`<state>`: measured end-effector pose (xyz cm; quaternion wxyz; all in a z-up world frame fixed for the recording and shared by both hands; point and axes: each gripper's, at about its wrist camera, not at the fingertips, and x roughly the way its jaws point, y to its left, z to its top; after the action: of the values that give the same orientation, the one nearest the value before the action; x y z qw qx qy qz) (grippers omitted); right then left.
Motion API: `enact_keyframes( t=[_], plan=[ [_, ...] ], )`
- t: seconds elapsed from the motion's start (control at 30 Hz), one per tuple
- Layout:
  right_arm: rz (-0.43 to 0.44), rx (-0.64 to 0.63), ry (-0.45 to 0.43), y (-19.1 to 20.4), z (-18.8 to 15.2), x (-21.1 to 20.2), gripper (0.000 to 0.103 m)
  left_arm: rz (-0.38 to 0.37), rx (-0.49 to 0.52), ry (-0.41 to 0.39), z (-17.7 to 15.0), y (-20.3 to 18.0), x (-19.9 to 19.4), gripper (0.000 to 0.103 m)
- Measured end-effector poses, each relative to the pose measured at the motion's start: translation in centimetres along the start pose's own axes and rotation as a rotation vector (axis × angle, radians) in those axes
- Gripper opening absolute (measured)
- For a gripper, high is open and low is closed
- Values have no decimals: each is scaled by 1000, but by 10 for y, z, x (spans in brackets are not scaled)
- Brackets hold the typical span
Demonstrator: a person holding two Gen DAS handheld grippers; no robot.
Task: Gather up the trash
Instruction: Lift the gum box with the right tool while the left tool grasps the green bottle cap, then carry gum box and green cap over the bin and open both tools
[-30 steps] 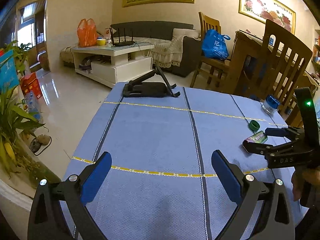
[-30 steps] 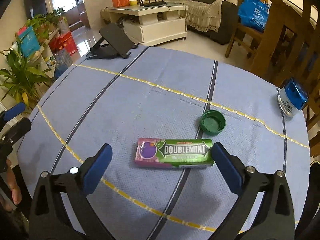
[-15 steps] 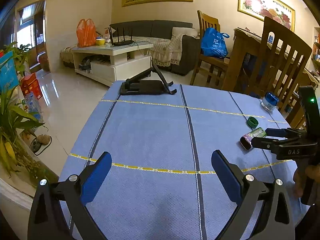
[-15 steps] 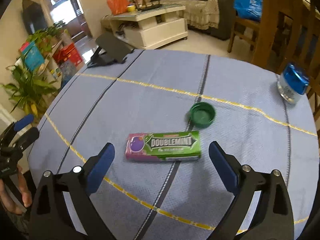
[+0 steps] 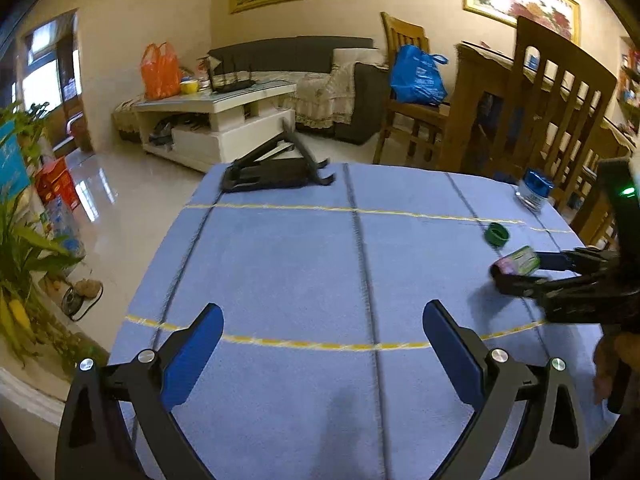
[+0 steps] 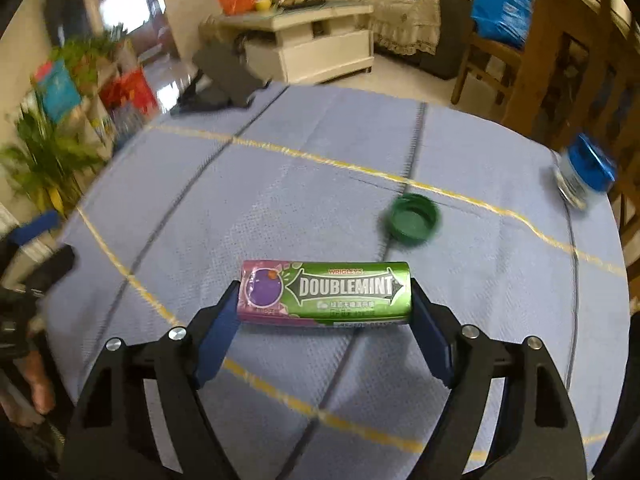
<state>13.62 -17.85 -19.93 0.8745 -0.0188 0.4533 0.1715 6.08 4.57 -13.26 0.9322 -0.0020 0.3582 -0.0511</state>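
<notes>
1. The right gripper (image 6: 325,312) was closing on the gum pack (image 6: 326,293); its 2 blue pads met the pack's short ends.
2. The pack lay flat on the blue cloth (image 6: 280,200), label up, with a green cap (image 6: 414,219) near it farther out.
3. A blue-lidded jar (image 6: 584,172) stood near the cloth's right edge.
4. The left gripper (image 5: 320,344) was wide apart over bare cloth, holding nothing.

Round counter (image 6: 280,200) under blue checked cloth: green Doublemint gum pack (image 6: 326,294) central, green bottle cap (image 6: 414,220) just beyond, blue-lidded jar (image 6: 584,172) and black folding stand (image 6: 218,84) farther off.
</notes>
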Motion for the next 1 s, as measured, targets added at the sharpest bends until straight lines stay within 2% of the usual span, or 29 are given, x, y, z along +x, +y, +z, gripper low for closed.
enact_keyframes(
  t=[0.13, 0.3, 0.37, 0.5, 0.53, 0.6, 0.63, 0.7, 0.73, 0.77, 0.93, 1.0],
  plan=[
    [40, 201, -117, -62, -24, -50, 79, -77, 64, 11, 19, -41, 11, 96],
    [31, 397, -224, -144, -64, -90, 79, -142, 209, 37, 46, -115, 48, 96],
    [30, 455, -240, -164, -77, -97, 79, -191, 220, 77, 57, -139, 70, 96],
    [49, 479, -250, -177, -82, -103, 79, -214, 235, 152, 65, -165, 112, 96],
    [53, 474, -252, -177, -82, -103, 79, -220, 242, 179, 66, -170, 122, 93],
    [67, 467, -257, -175, -82, -105, 79, -213, 267, 234, 66, -178, 138, 77],
    [73, 464, -262, -174, -81, -107, 79, -190, 279, 244, 64, -180, 141, 65],
    [86, 463, -278, -173, -80, -112, 79, -180, 271, 239, 66, -179, 142, 54],
    [92, 465, -286, -173, -79, -113, 79, -175, 273, 241, 67, -180, 141, 38],
    [100, 468, -295, -173, -77, -114, 79, -171, 281, 238, 66, -180, 139, 30],
    [109, 491, -324, -177, -79, -122, 79, -140, 249, 203, 54, -168, 125, 30],
    [101, 493, -332, -178, -80, -126, 79, -171, 200, 176, 52, -162, 113, 30]
  ],
)
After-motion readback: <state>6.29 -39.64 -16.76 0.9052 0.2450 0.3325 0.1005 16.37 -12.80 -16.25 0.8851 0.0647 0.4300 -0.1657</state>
